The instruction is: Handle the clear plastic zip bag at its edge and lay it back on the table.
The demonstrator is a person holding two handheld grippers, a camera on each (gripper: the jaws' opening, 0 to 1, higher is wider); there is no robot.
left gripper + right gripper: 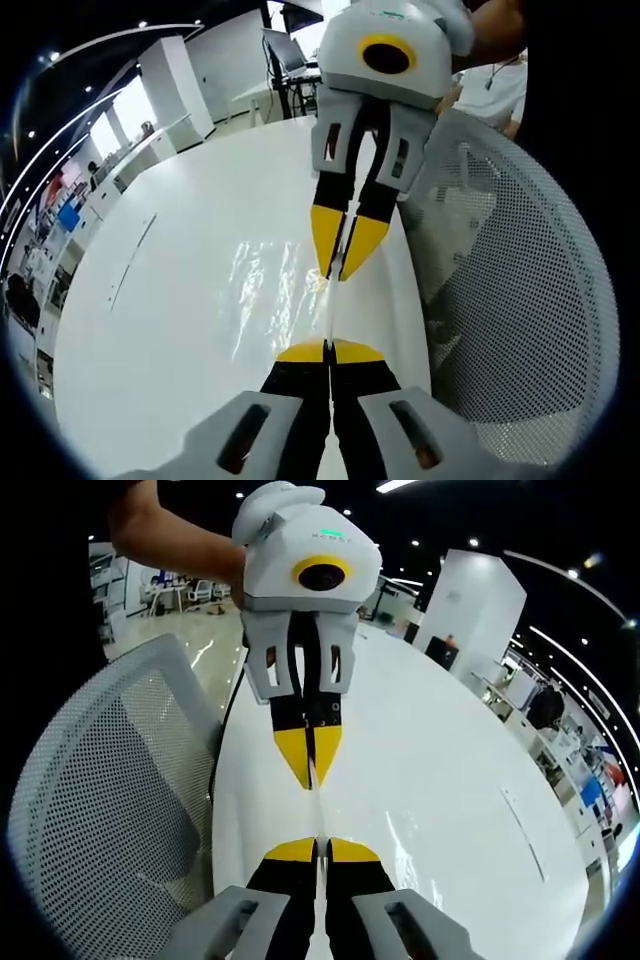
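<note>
mid-handling: left gripper [329,352] pinching the near edge of the clear plastic zip bag [275,295], right gripper [343,262] at 12 o'clock pinching the same edge, bag draped over the white counter [190,300] beside a mesh chair [510,300]; next, likely lowering both together, then releasing flat

Each claw has a light grey moulded body, black inner arms and yellow tips: left claw [329,351], right claw [321,849]; yellow ring on the housing.
</note>
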